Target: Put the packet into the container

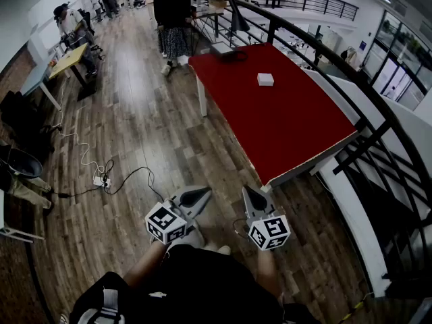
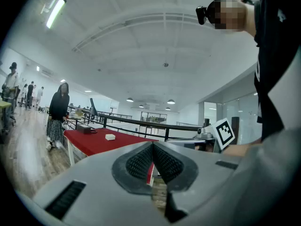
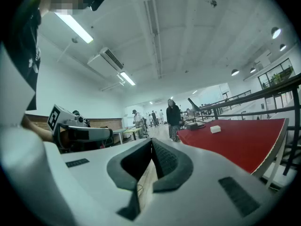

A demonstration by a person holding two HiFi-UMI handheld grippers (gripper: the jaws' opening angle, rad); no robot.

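A small white packet lies on the red table, past its middle. A dark low box stands at the table's far end. Both grippers are held over the wooden floor, short of the table's near corner. My left gripper is shut with nothing in it, and my right gripper is shut and empty too. The left gripper view shows its pads pressed together, with the packet and the box far ahead. In the right gripper view the packet and the box lie ahead on the right.
A person in black stands by the table's far end. A black railing runs along the table's right side. Cables and a power strip lie on the floor at left. More people and desks are at the far left.
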